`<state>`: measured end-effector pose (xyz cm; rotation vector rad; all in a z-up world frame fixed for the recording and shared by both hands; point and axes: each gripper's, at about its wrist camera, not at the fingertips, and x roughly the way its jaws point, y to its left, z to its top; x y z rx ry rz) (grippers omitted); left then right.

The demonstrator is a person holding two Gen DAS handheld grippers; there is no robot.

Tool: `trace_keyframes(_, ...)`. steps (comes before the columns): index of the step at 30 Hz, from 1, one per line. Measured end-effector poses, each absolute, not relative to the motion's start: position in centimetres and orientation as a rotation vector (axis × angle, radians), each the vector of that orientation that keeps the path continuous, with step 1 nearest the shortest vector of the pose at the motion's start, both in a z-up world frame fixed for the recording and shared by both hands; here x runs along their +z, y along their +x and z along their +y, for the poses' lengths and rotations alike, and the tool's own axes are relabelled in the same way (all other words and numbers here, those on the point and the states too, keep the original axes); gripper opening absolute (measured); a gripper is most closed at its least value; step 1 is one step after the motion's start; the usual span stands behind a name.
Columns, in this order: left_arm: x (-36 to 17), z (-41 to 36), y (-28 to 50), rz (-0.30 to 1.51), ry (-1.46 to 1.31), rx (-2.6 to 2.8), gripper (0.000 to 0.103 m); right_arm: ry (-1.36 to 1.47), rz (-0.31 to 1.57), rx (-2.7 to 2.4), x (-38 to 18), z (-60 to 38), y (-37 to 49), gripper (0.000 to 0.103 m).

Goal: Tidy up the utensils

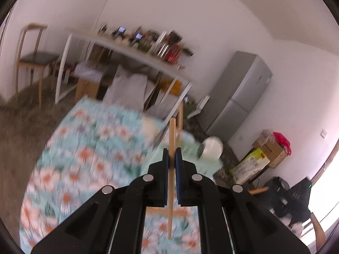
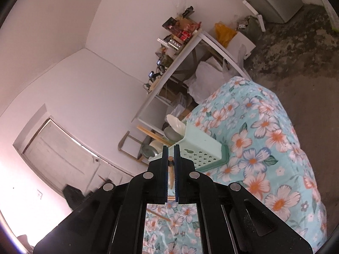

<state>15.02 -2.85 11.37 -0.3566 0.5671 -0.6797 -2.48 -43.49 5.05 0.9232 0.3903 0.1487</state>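
Clamping thin wooden chopstick [image 1: 172, 135], left gripper [image 1: 172, 154]; right gripper [image 2: 170, 151] pinches second wooden chopstick [image 2: 170, 170]. Mint-green perforated plastic utensil holder [image 2: 199, 148] near, on floral tablecloth [image 2: 264, 139].

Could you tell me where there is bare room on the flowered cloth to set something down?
The flowered cloth lies bare right of the green utensil holder, out to its far edge. The holder itself is crowded with chopsticks and a white spoon.

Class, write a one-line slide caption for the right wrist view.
Right gripper shut on a wooden chopstick, before a green utensil holder on the floral tablecloth.
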Motion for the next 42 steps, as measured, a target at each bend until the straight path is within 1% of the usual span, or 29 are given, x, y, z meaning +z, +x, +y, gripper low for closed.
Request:
trace_keyframes(6, 18.1, -4.7, 16.1, 0.371, -0.343, -0.728, 0.005, 0.938, 0.390, 0.143, 4.7, -44.5, -2.9, 0.003)
trace_keyframes(11, 21.1, -7.2, 17.9, 0.243, -0.322, -0.733, 0.005, 0.934, 0.383, 0.149, 5.0, -44.9, -3.4, 0.003)
trace_keyframes(17, 19.9, -10.8, 21.7, 0.269, -0.301, -0.707, 0.005, 0.936, 0.390, 0.145, 4.8, -45.0, -3.5, 0.003)
trace_keyframes(23, 16.4, -14.6, 24.3, 0.330, -0.242, -0.674, 0.005, 0.937, 0.403, 0.138, 4.5, -45.0, -3.6, 0.003)
trace_keyframes(28, 13.9, -15.5, 24.5, 0.401, -0.229, -0.670, 0.006, 0.919, 0.406, 0.131, 4.9, -44.9, -3.8, 0.003)
trace_keyframes(30, 13.2, -15.3, 24.4, 0.429, -0.235, -0.676, 0.010, 0.905, 0.402, 0.126, 5.3, -44.8, -3.9, 0.003)
trace_keyframes(32, 12.9, -15.1, 24.3, 0.446, -0.240, -0.678, 0.030, 0.893, 0.396, 0.128, 5.6, -44.7, -4.0, 0.003)
trace_keyframes(33, 12.9, -14.9, 24.1, 0.447, -0.244, -0.676, 0.033, 0.884, 0.391, 0.128, 5.8, -44.6, -4.1, 0.003)
trace_keyframes(35, 12.8, -14.4, 23.7, 0.444, -0.245, -0.672, 0.042, 0.870, 0.385, 0.127, 6.1, -44.4, -4.1, 0.003)
trace_keyframes(37, 12.8, -13.6, 23.2, 0.447, -0.255, -0.666, 0.048, 0.855, 0.376, 0.131, 6.7, -44.2, -4.2, 0.003)
trace_keyframes(42, 12.7, -11.2, 21.5, 0.447, -0.282, -0.655, 0.058, 0.800, 0.346, 0.150, 8.7, -43.7, -4.3, 0.003)
